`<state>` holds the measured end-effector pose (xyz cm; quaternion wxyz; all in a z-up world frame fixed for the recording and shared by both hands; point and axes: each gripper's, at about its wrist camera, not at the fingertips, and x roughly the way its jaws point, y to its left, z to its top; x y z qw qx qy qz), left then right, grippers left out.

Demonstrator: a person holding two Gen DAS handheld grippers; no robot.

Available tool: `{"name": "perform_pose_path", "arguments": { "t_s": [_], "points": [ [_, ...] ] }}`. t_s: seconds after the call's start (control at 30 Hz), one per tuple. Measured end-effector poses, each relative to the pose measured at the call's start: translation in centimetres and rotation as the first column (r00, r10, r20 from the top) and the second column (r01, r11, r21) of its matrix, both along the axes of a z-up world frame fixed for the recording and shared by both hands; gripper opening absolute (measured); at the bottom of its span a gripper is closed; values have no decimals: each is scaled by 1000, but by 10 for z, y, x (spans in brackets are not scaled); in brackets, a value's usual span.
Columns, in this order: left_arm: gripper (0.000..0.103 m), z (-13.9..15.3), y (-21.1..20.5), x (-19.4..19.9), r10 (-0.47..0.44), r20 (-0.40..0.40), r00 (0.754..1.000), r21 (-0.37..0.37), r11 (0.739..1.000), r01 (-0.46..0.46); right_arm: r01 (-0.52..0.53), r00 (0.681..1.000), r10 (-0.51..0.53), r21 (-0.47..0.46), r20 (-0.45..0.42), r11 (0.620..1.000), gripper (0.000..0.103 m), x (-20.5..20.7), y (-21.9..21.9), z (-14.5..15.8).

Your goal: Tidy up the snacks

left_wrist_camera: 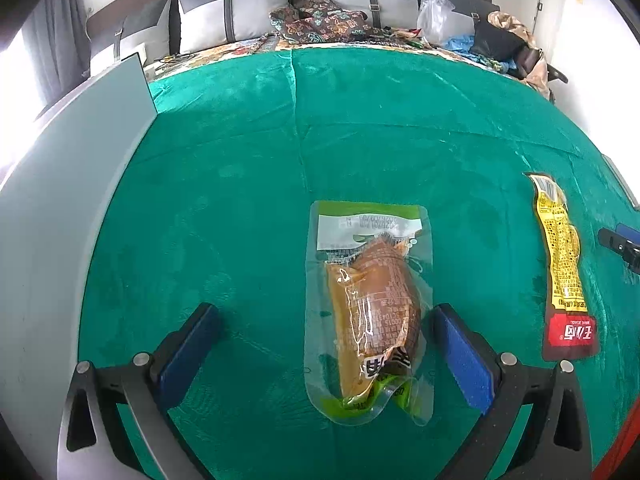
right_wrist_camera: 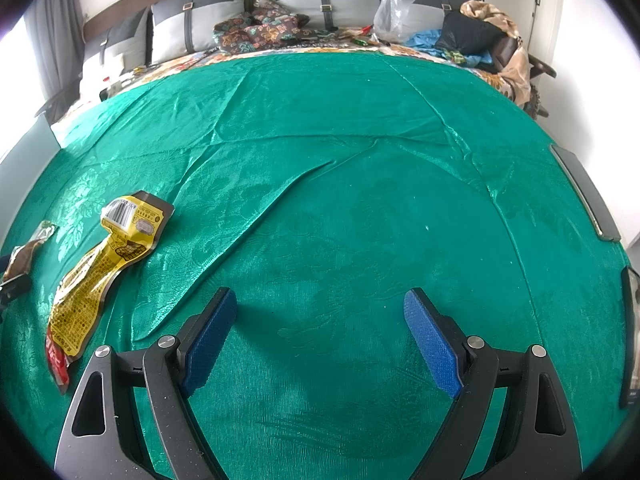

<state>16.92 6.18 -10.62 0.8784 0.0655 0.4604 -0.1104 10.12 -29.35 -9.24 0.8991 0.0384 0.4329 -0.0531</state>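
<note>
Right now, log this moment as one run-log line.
left gripper: open, straddling green-topped clear snack pouch, not gripping | right gripper: open, empty | yellow snack packet: lying on green cloth

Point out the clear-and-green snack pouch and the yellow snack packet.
clear-and-green snack pouch [left_wrist_camera: 374, 312], left wrist view, on the brown food inside.
yellow snack packet [right_wrist_camera: 86, 280], right wrist view, on its yellow printed middle.

Your left gripper [left_wrist_camera: 326, 332] stands wide open over the green cloth [left_wrist_camera: 224, 184], with the clear-and-green snack pouch [left_wrist_camera: 370, 312] lying flat between its blue pads [left_wrist_camera: 460, 356], nearer the right one and not pressed. Well to the right lies a long yellow snack packet [left_wrist_camera: 562, 264]. A grey board [left_wrist_camera: 52, 216] borders the cloth on the left.
</note>
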Motion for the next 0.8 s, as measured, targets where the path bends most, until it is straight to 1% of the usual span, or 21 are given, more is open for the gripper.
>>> {"name": "perform_pose_path", "arguments": {
  "t_s": [0.8],
  "points": [
    [103, -1, 0, -1, -1, 2, 1000, -1, 1000, 1, 0, 1000, 0, 1, 0, 1000, 88, 0, 0, 0]
  ]
}}
